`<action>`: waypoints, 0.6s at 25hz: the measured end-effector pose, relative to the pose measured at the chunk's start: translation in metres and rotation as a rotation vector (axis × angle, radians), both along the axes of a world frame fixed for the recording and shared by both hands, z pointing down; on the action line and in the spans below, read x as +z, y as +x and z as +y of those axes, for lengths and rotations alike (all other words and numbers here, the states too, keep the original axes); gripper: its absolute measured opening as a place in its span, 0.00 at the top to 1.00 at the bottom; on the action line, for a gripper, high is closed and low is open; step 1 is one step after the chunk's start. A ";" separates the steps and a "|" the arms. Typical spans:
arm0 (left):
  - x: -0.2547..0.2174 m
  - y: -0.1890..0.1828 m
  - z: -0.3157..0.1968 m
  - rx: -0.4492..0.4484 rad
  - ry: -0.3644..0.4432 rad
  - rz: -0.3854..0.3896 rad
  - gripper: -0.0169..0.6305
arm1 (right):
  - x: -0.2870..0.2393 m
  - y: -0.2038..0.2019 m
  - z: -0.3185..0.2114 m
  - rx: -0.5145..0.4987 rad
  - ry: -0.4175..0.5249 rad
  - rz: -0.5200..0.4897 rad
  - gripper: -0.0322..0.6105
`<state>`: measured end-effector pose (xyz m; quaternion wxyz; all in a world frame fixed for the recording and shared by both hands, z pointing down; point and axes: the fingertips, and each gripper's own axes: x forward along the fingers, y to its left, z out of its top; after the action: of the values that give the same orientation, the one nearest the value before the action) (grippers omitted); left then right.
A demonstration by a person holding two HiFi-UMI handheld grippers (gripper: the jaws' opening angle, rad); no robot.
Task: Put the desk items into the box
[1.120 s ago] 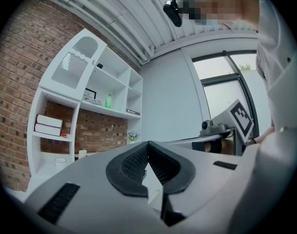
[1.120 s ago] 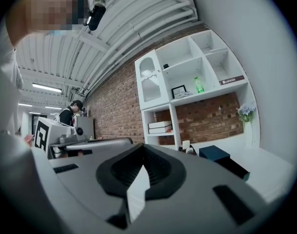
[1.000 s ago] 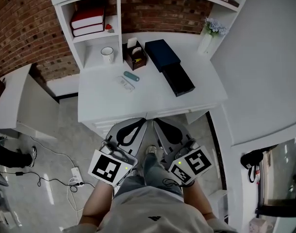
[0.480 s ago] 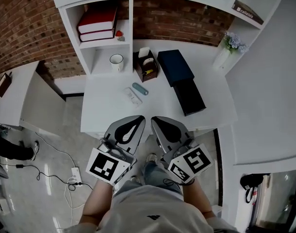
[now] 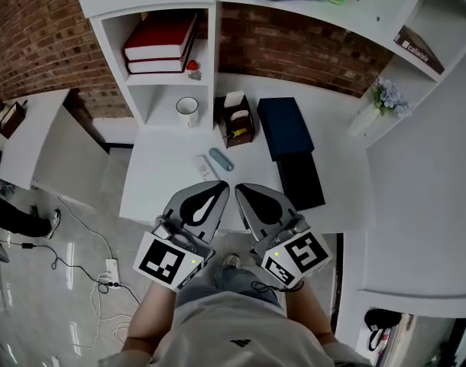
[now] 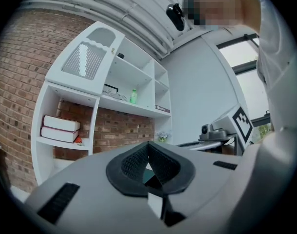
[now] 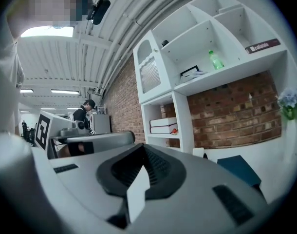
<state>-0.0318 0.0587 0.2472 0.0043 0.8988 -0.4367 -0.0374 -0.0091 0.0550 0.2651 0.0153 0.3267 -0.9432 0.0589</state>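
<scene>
On the white desk (image 5: 156,189) lie a teal oblong item (image 5: 221,159) and a small clear item (image 5: 205,167). Behind them stands a brown organizer (image 5: 237,122) with small things in it. A dark blue box (image 5: 286,127) and a black box (image 5: 301,178) lie end to end at the right. My left gripper (image 5: 220,187) and right gripper (image 5: 239,190) hover side by side over the desk's front edge. Both are shut and hold nothing. In the left gripper view my left gripper (image 6: 149,160) points level at the shelves. So does my right gripper (image 7: 143,167) in the right gripper view.
A white shelf unit (image 5: 206,67) stands at the desk's back, with red books (image 5: 160,40) and a mug (image 5: 187,110) in its cubbies. A flower vase (image 5: 378,105) is at the far right. Cables and a power strip (image 5: 107,270) lie on the floor at the left.
The desk has drawn closer in the head view. Both grippers now reach over its front edge instead of hanging short of it. Their jaws stayed shut.
</scene>
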 end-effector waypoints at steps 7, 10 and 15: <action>0.009 -0.005 -0.024 -0.040 -0.014 -0.015 0.96 | 0.015 -0.003 -0.029 -0.035 -0.024 -0.007 0.94; 0.011 -0.014 -0.038 -0.044 -0.017 -0.011 0.96 | 0.021 -0.010 -0.044 -0.030 -0.031 -0.002 0.94; 0.020 -0.031 -0.068 0.018 -0.025 0.001 0.96 | 0.033 -0.025 -0.069 0.028 -0.047 0.027 0.93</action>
<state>-0.0627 -0.0094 0.2667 0.0161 0.9026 -0.4289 -0.0324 -0.0339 -0.0141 0.2983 0.0349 0.3402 -0.9365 0.0768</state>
